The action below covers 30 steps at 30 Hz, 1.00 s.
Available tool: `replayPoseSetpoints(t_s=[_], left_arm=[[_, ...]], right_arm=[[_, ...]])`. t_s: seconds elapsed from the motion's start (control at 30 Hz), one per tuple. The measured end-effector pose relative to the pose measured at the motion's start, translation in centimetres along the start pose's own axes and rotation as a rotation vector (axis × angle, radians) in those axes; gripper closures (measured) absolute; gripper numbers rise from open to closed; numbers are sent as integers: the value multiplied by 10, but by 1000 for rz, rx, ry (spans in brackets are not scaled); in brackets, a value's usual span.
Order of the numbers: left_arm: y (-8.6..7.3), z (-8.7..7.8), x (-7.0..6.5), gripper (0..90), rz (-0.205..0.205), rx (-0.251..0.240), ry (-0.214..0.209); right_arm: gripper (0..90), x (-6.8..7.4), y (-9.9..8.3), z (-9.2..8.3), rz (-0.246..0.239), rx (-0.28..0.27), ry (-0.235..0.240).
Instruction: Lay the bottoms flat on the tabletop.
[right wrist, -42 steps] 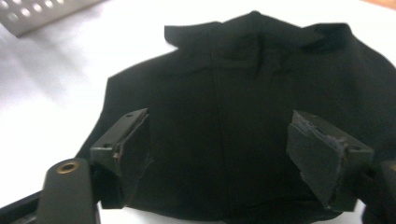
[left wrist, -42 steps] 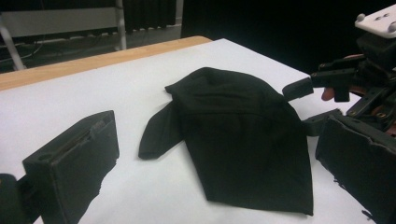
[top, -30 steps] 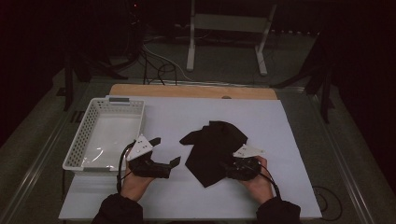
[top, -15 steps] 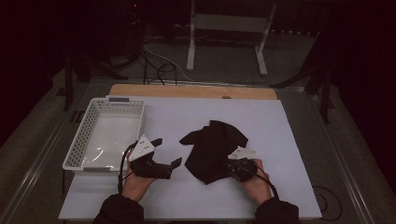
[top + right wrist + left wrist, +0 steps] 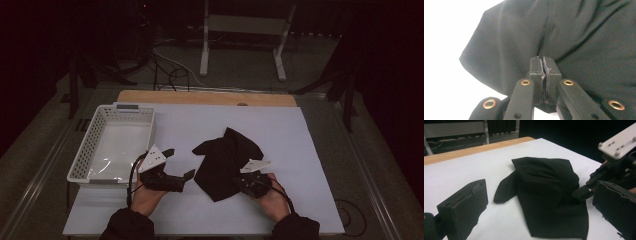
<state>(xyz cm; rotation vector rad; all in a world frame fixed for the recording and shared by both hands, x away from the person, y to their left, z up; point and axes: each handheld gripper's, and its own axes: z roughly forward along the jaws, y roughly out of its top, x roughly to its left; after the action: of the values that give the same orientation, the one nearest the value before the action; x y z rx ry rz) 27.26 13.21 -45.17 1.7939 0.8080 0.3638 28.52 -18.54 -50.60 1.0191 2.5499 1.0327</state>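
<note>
You have two grippers, one cloth and one basket on the counter.

Nearest you, your right gripper sits at about 5 o'clock on the white sheet, at the cloth's near right edge. Its jaws have just been closing and now stand pressed together; in the right gripper view a fold of the cloth bunches right at their tips, so they are pinching the fabric. Your left gripper lies at about 7 o'clock, just left of the cloth and not touching it. Its jaws are spread wide with nothing between them; in the left gripper view they frame the cloth from either side, well short of it, with your right gripper nosing into the cloth's right edge.

The cloth is at the middle of the sheet, slightly toward you. It is one piece, plain black, matte, loosely folded over itself with soft creases. Its long axis runs from about 6 o'clock to 12 o'clock, tilted a little: a blunt corner points toward you, a peaked fold points away, and a narrow flap juts out toward 9 o'clock.

Farther off at 10 o'clock stands the basket, white, rectangular, with perforated walls, its long side running away from you.
</note>
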Motion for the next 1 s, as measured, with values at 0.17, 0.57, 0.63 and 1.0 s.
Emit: replayPoseSetpoints(t_s=[0.17,0.57,0.63,1.0], left_arm=[[-1,-1,1,7,-11,-3,2],[-1,-2,4,8,-19,-6,4],[-1,-3,4,8,-20,-9,5],[-1,-4,4,8,-22,-11,6]], right_arm=[[866,-9,7,-16,26,-81,-7],[865,-56,31,-42,152,-208,-193],[864,-63,33,-41,152,-202,-229],[865,-92,24,-45,193,-149,-363]])
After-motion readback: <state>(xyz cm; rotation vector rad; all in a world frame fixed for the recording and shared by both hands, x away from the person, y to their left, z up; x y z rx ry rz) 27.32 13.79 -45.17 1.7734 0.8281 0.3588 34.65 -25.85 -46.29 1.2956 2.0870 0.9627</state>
